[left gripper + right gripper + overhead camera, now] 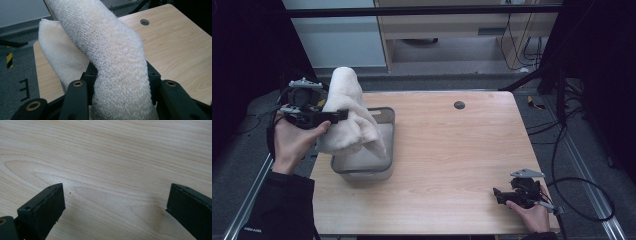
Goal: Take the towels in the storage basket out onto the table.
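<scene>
Black jaws of the left gripper [343,116] are pinching a cream terry towel [347,112] above the grey plastic bin [386,145], lowering apparently left, while the right gripper [498,196] is resting agape on the pale wooden table [452,165].

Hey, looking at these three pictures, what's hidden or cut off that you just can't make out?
- Inside of the grey bin, high view: the hanging towel covers much of it, so whether anything lies there cannot be told.
- Towel's top and bottom ends, left gripper view: cut off by the frame edges.
- Left tongs, left gripper view: the towel hides their tips.
- Right tongs, high view: too small and dark to read; the right gripper view shows them open over the table.
</scene>
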`<action>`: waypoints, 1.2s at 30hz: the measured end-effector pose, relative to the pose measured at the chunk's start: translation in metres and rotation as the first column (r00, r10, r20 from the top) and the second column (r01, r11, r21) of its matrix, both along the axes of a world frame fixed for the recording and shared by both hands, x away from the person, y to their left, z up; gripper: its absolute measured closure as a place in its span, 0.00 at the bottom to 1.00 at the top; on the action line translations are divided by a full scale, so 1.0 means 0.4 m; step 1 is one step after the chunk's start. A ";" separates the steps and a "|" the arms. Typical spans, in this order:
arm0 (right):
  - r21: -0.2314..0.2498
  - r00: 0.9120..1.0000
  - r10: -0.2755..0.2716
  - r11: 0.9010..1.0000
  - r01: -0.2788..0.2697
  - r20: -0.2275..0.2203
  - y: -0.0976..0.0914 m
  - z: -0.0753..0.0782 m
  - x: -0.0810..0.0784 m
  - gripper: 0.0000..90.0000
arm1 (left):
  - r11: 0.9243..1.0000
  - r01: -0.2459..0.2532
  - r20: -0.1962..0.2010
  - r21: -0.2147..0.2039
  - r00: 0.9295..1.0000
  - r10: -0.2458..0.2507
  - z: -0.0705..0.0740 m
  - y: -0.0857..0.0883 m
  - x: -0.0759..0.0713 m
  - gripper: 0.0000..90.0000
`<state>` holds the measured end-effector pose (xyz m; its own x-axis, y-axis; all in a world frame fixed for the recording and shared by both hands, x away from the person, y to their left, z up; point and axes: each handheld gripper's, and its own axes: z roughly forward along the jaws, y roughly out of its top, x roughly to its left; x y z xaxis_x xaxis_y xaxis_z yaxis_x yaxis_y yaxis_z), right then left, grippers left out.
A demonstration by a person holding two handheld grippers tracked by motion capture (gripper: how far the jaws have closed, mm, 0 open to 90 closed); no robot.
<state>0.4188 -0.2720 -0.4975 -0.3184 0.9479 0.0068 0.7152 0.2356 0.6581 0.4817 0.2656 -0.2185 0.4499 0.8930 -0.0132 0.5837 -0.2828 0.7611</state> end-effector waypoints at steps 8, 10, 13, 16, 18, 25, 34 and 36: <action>-0.002 1.000 -0.002 1.000 0.002 0.001 0.000 0.000 -0.001 0.02 | 0.999 0.038 0.013 -0.005 0.999 -0.038 0.028 -0.019 -0.023 0.65; -0.002 1.000 -0.002 1.000 0.002 0.002 0.000 0.000 -0.001 0.02 | 0.999 0.051 0.018 -0.001 0.999 -0.051 0.034 -0.024 -0.029 0.65; -0.003 1.000 -0.002 1.000 0.002 0.003 0.000 0.000 -0.001 0.02 | 0.998 0.058 0.027 -0.002 0.998 -0.058 0.043 -0.032 -0.036 0.65; -0.004 1.000 -0.002 1.000 0.002 0.005 0.000 0.000 -0.001 0.02 | 0.998 0.068 0.030 -0.002 0.997 -0.068 0.047 -0.040 -0.041 0.64; -0.003 1.000 -0.002 1.000 0.002 0.005 0.000 0.000 -0.001 0.02 | 0.997 0.076 0.030 -0.007 0.997 -0.076 0.050 -0.047 -0.043 0.64; -0.007 1.000 0.000 1.000 0.000 0.004 0.000 0.000 -0.001 0.02 | 0.995 0.102 0.041 -0.016 0.994 -0.101 0.062 -0.069 -0.049 0.64; -0.008 1.000 0.001 1.000 -0.001 0.008 -0.001 0.000 -0.001 0.02 | 0.989 0.146 0.039 -0.013 0.989 -0.145 0.062 -0.115 -0.049 0.64; -0.008 1.000 0.001 1.000 -0.001 0.008 -0.001 0.001 -0.001 0.02 | 0.988 0.156 0.040 -0.015 0.987 -0.155 0.061 -0.127 -0.048 0.64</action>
